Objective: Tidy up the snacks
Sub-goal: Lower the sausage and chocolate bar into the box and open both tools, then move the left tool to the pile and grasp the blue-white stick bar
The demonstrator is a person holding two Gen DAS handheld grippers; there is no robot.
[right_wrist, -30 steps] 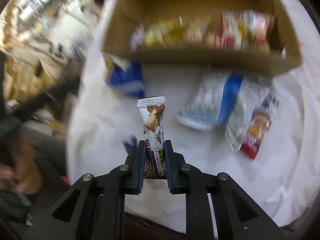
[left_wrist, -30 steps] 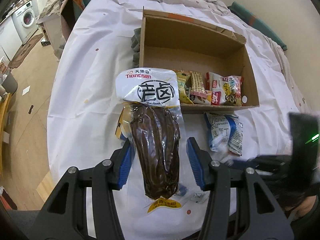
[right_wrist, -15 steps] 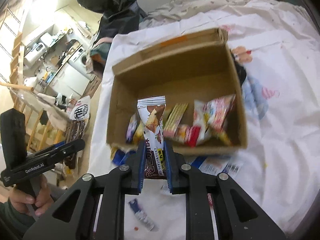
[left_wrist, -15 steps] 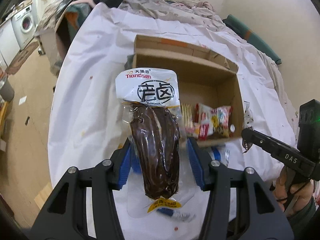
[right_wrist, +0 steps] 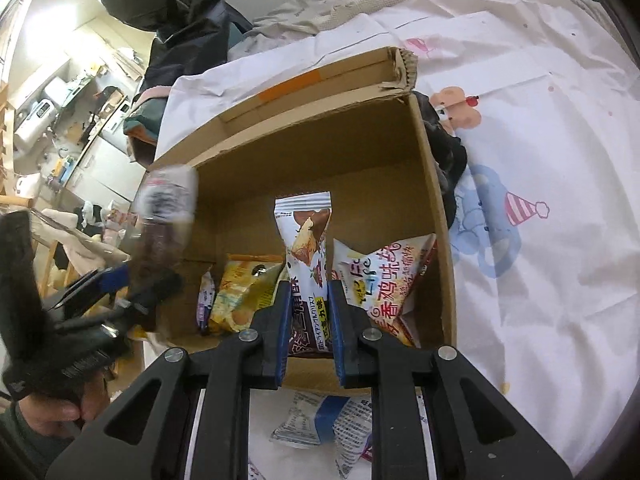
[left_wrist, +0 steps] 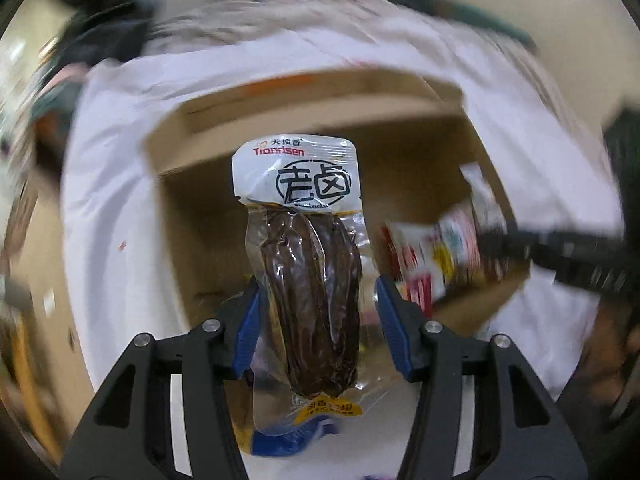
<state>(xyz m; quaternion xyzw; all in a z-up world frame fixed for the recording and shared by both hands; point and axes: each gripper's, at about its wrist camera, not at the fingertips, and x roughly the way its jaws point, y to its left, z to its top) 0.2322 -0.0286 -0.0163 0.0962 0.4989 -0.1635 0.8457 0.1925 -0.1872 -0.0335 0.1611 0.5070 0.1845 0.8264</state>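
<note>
My left gripper is shut on a vacuum pack of dark braised meat with a white top, held over the near left part of the open cardboard box. My right gripper is shut on a slim brown-and-white chocolate snack bar, held above the front of the same box. Inside the box lie a yellow biscuit pack and a red-and-white chicken snack bag. The left gripper and its meat pack show blurred at the box's left wall.
The box stands on a white printed sheet. Blue-and-white snack packets lie on the sheet in front of the box. A dark cloth lies by the box's right wall. The right gripper shows blurred at right.
Both grippers have moved forward over the box with their snacks. The left view is now blurred from motion and the box fills it.
</note>
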